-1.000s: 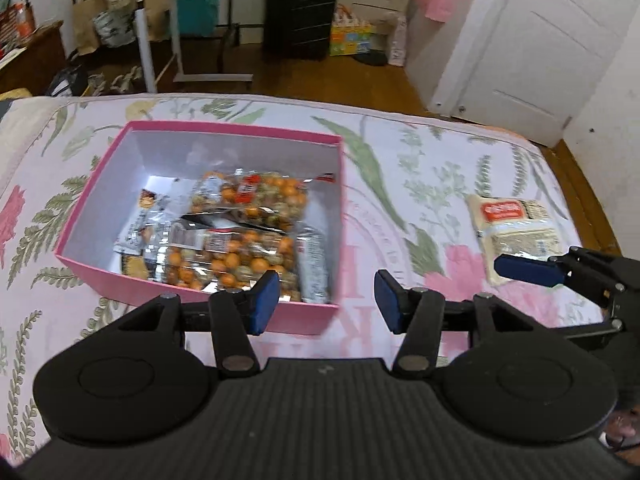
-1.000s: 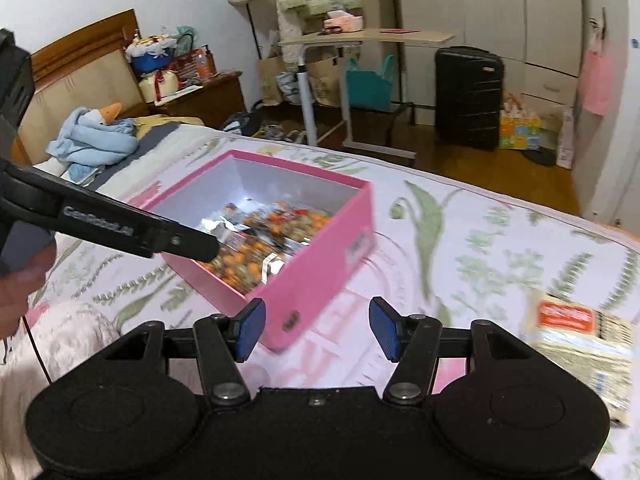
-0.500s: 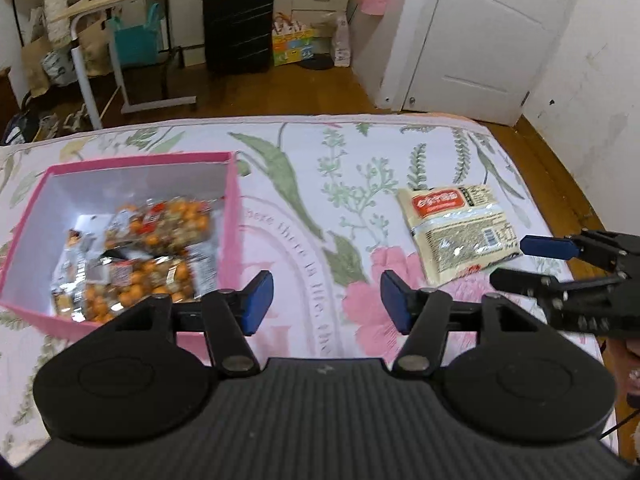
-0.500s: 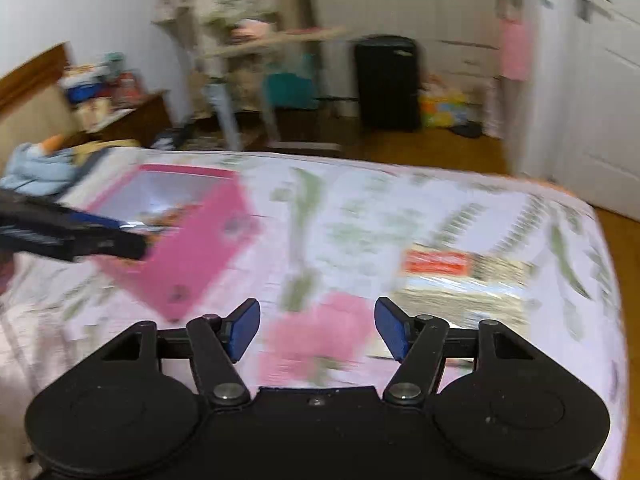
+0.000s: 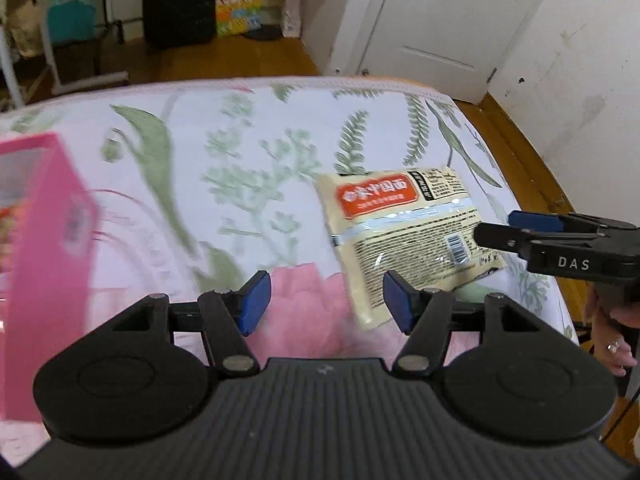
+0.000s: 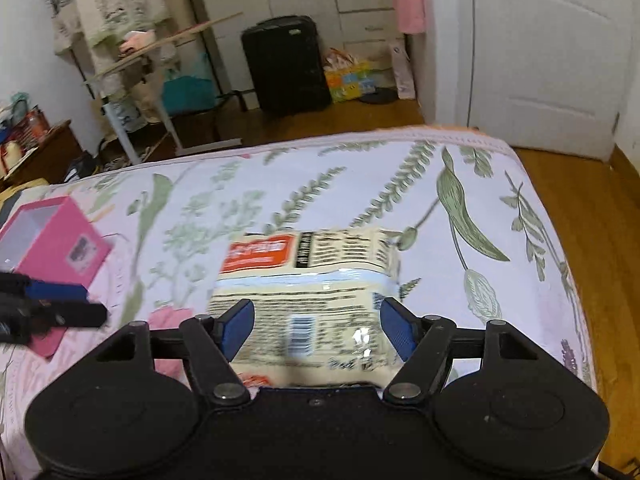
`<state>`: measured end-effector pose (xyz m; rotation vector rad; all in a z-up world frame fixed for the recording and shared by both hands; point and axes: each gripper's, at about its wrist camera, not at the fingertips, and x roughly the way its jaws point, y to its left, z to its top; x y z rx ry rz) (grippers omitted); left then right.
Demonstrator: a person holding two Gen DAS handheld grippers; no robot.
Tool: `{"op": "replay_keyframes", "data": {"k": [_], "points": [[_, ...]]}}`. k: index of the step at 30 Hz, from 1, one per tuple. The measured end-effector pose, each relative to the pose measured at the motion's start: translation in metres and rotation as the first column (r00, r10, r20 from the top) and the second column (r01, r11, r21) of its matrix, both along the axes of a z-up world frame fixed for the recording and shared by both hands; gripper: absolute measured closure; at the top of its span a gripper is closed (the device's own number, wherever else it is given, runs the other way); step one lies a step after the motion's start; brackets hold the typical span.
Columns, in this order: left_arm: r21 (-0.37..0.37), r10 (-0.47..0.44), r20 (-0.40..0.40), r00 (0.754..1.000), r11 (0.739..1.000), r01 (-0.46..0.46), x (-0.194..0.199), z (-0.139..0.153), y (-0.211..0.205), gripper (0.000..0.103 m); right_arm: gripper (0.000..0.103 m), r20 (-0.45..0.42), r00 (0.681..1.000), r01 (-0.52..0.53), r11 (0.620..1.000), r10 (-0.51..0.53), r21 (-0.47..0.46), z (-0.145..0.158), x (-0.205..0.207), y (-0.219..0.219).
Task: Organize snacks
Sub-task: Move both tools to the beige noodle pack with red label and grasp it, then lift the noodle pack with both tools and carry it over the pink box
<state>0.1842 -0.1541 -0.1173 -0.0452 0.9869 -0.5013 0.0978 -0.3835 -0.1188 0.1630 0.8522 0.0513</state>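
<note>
I see my right gripper (image 6: 316, 326) with jaws spread wide over the near end of the cream snack packet (image 6: 308, 280) lying flat on the floral bed (image 6: 460, 208), my left gripper (image 5: 326, 300) likewise spread and empty, the pink box (image 6: 60, 240) well off left.

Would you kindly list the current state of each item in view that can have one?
Left claw: open, empty, above the bedspread.
Right claw: open, its pads either side of the packet's near end, not closed on it.
Noodle packet: sealed, lying flat on the bedspread, outside the box.
Pink box: open-topped, upright on the bedspread.
Door: shut.
</note>
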Motion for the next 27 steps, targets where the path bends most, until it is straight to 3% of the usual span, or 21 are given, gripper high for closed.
{"op": "replay_keyframes", "data": {"k": [8, 11, 13, 15, 18, 27], "points": [[-0.081, 0.056, -0.101, 0.993, 0.995, -0.064, 0.038, -0.056, -0.035, 0.042, 0.027, -0.071, 0.995, 0.072, 0.995, -0.068, 0.067, -0.038, 0.033, -0.027], [-0.169, 0.033, -0.168, 0.985, 0.984, -0.062, 0.046, -0.069, -0.038, 0.044, 0.025, -0.088, 0.993, 0.087, 0.983, -0.074, 0.161, -0.046, 0.036, -0.036], [-0.210, -0.001, -0.191, 0.982, 0.977, -0.039, 0.050, -0.070, -0.040, 0.051, 0.028, -0.123, 0.991, 0.076, 0.974, -0.051, 0.213, -0.051, 0.038, -0.038], [-0.230, -0.031, -0.205, 0.978, 0.973, -0.017, 0.051, -0.069, -0.042, 0.062, 0.034, -0.126, 0.991, 0.067, 0.976, -0.042, 0.206, -0.049, 0.038, -0.034], [-0.191, -0.054, -0.183, 0.982, 0.981, 0.018, 0.044, -0.061, -0.049, 0.062, 0.044, -0.160, 0.987, 0.055, 0.978, -0.022, 0.200, -0.043, 0.037, -0.029], [-0.134, -0.113, -0.206, 0.972, 0.987, 0.086, 0.005, -0.043, -0.032, 0.061, 0.045, -0.227, 0.973, -0.004, 0.985, 0.044, 0.172, -0.028, 0.003, -0.004]]}}
